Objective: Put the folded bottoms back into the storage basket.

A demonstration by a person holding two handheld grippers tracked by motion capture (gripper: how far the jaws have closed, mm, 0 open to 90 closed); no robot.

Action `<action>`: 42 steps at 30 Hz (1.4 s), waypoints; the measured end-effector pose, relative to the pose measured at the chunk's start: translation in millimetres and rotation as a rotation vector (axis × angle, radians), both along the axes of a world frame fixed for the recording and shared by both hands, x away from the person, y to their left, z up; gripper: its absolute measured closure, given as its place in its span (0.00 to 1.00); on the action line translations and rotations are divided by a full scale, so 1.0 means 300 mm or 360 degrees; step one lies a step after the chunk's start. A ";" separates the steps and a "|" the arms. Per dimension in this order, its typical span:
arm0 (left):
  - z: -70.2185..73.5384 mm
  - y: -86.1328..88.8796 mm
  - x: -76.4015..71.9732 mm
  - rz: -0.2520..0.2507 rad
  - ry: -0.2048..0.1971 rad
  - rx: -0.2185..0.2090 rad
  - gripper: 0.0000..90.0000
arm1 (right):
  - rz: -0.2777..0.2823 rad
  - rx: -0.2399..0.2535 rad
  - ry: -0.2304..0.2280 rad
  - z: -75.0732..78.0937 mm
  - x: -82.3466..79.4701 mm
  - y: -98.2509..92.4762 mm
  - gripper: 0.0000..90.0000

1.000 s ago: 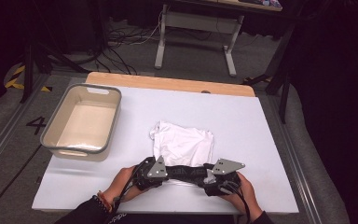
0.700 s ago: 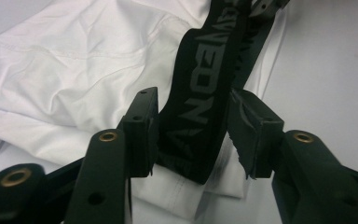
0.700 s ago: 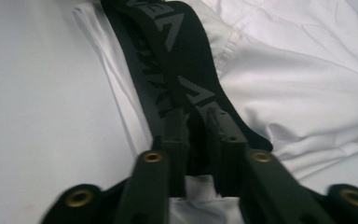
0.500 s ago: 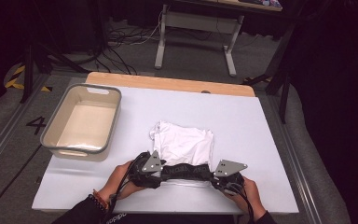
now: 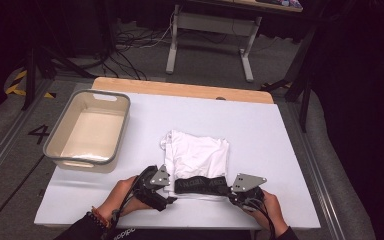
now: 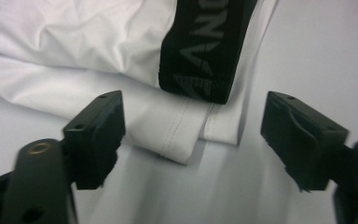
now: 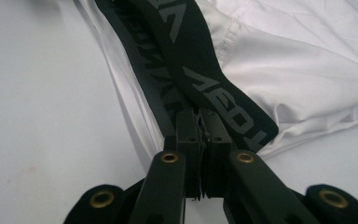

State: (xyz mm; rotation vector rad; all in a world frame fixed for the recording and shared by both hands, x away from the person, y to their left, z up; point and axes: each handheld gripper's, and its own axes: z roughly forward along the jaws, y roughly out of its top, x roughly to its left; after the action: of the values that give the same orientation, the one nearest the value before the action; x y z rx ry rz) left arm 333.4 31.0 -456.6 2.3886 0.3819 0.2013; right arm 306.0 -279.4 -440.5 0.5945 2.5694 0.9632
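Both forearms come in from the bottom edge, hands low at the near side, one gripper each. Left gripper – jaws standing wide apart, just been opening, pads pressing on nothing; the white garment's corner lies between them. Left hand wraps the body from behind, angled inward, bracelet on the wrist. Right gripper – jaws closed tight, pinched on the black waistband at its end. Right hand grips from behind, grey plate up.
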 end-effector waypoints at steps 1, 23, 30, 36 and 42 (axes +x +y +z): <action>-0.004 -0.004 0.000 0.0007 -0.0014 0.0012 0.20 | 0.0000 0.0008 0.0002 0.000 0.000 0.000 0.96; 0.001 -0.066 0.022 -0.0151 -0.0386 0.0095 0.22 | -0.0108 0.0167 0.0007 -0.003 0.026 -0.014 0.60; -0.004 -0.085 0.025 -0.0185 -0.0316 0.0049 0.24 | -0.0128 0.0204 0.0034 -0.003 0.034 -0.015 0.57; -0.018 -0.066 0.067 -0.0212 -0.0052 -0.0056 0.36 | -0.0150 0.0217 0.0038 -0.003 0.041 -0.014 0.54; -0.015 -0.064 0.070 -0.0230 -0.0015 -0.0050 0.45 | -0.0175 0.0252 0.0051 0.003 0.049 -0.026 0.54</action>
State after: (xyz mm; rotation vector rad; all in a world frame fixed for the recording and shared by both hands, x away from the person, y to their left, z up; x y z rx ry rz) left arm 354.3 11.8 -461.1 2.3720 0.2055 0.1391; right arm 320.7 -287.3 -439.4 0.7909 2.4738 1.1346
